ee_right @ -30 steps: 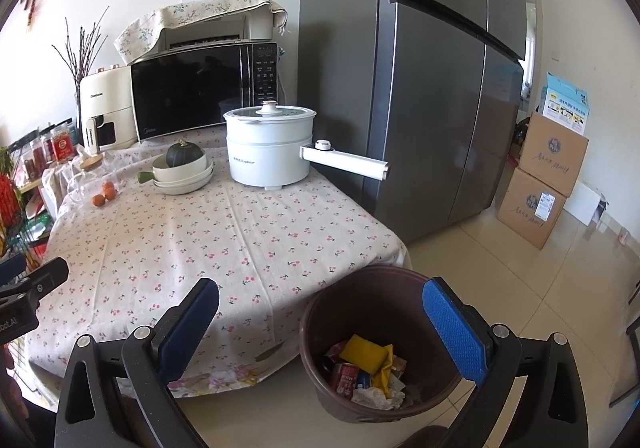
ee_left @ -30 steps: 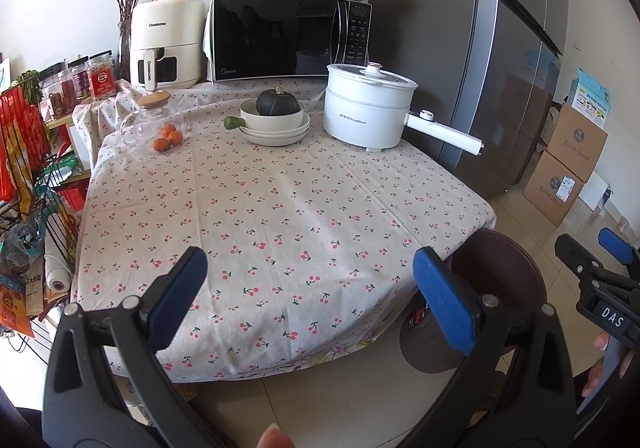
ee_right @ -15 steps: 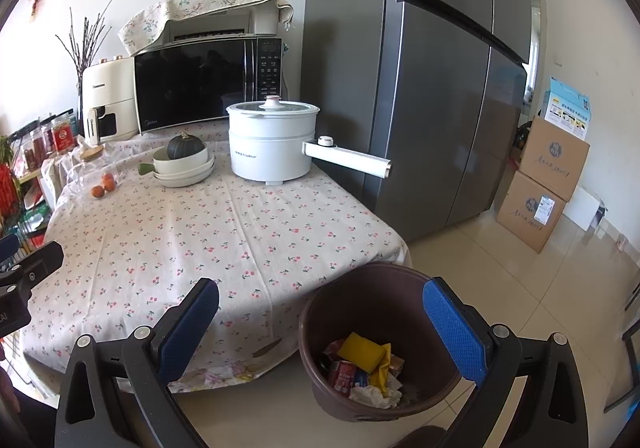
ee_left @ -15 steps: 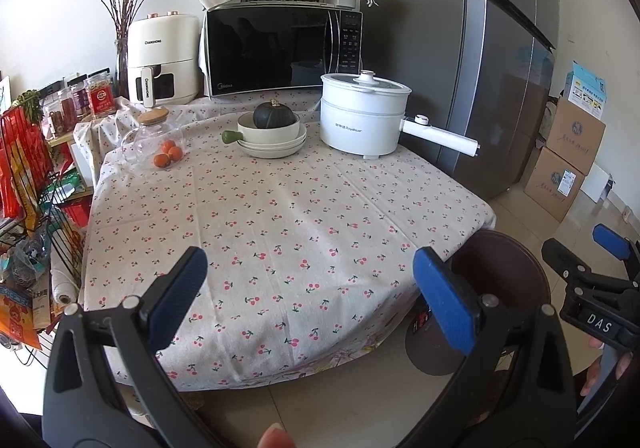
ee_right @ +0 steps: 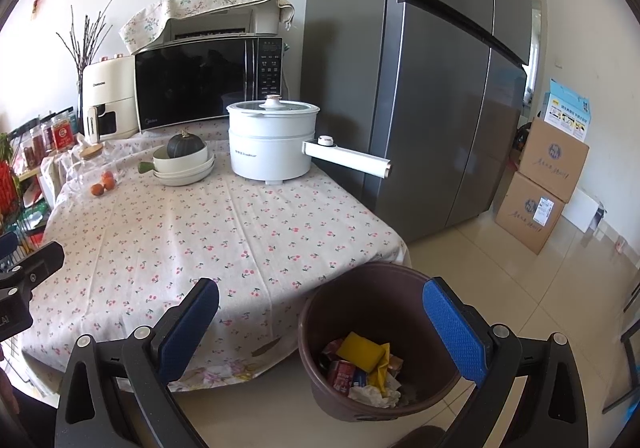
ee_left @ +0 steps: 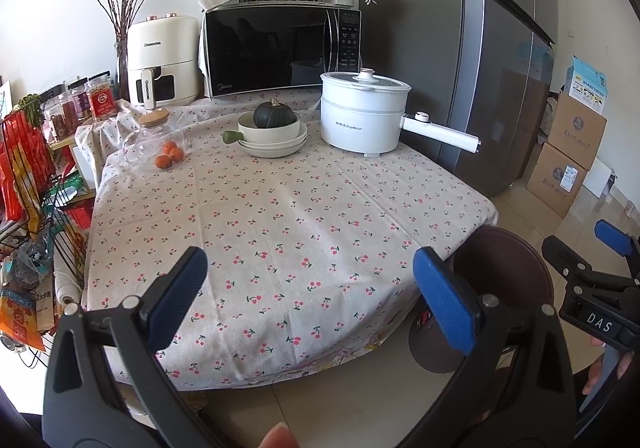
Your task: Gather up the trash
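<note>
Here your left tongs (ee_left: 308, 294) and right tongs (ee_right: 320, 326) both gape empty; trash (ee_right: 364, 368) fills the bin (ee_right: 384, 288), lower right.

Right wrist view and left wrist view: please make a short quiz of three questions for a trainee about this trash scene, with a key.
1. True or false: the brown trash bin stands on the floor by the table corner and already holds trash.
2. Multiple choice: what sits in the stacked cream bowls? A) oranges B) a dark green squash C) a jar
3. Fill in: the left gripper and the right gripper both have their blue fingers ____, holding nothing.

Key: 1 true; 2 B, the dark green squash; 3 open.
</note>
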Motion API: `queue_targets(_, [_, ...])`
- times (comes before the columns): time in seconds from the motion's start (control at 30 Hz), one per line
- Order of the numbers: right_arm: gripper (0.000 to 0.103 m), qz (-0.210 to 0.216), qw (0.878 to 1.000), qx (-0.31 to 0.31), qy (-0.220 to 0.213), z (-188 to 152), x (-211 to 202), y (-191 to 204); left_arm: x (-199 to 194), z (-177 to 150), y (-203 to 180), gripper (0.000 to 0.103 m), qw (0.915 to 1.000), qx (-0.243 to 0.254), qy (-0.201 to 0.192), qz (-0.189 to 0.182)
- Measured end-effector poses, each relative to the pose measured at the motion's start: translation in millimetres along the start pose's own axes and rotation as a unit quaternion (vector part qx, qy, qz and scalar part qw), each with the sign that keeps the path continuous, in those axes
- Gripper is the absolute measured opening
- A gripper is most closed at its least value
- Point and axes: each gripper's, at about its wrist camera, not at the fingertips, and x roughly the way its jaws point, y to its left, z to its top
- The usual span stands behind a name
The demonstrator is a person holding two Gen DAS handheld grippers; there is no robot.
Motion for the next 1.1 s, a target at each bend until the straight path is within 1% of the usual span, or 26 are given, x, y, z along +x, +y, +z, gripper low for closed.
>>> queue_targets(1.1, [0.103,0.000,1.000,-0.003,0.002,-1.7,1.5,-1.1,0.6,-1.1,-1.9,0.102,1.0000,0.007,0.005,0.001])
